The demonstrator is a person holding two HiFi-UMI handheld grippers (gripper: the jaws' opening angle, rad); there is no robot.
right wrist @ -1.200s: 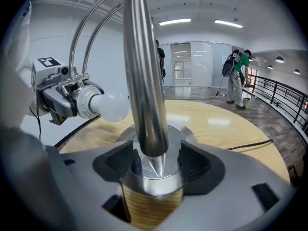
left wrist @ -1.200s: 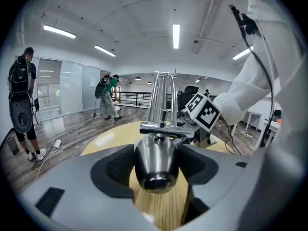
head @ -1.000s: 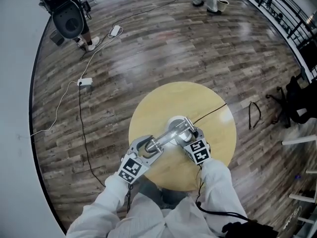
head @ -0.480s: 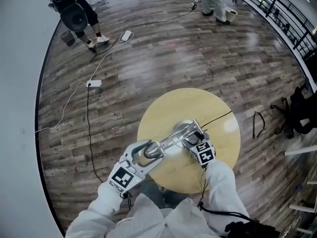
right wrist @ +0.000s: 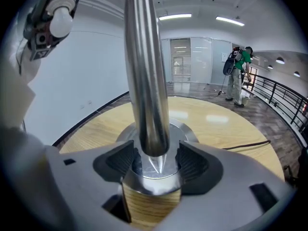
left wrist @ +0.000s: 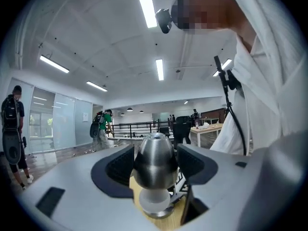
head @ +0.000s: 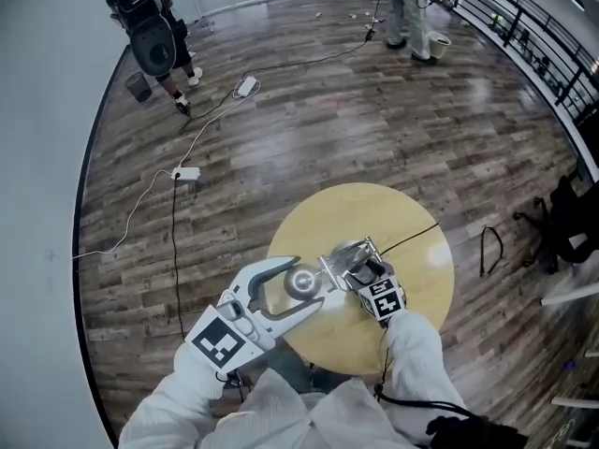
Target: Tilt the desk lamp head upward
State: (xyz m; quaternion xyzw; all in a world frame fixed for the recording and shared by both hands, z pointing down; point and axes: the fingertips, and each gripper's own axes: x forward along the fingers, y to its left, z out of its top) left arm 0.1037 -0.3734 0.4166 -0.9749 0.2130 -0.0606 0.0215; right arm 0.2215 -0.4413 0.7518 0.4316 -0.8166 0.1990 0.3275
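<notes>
A silver desk lamp stands on a round wooden table (head: 393, 213). Its egg-shaped metal head (head: 301, 282) with a white bulb sits between the jaws of my left gripper (head: 309, 282), which is shut on it. In the left gripper view the head (left wrist: 155, 158) fills the gap between both pads, bulb end toward the camera. My right gripper (head: 352, 267) is shut on the lamp's stem (right wrist: 144, 81) just above the round base (right wrist: 190, 129). The stem rises nearly upright in the right gripper view, and the bulb (right wrist: 62, 13) shows at top left.
The lamp's black cord (head: 412, 236) runs off the table's right side. A white power strip (head: 186, 173) and cables lie on the wood floor to the left. People stand far back, a railing (head: 524, 36) curves along the right, and a black bag (head: 571, 213) sits beside it.
My left gripper has swung the lamp head up and in toward the base, so the arm stands steeper. The right gripper stays at the base.
</notes>
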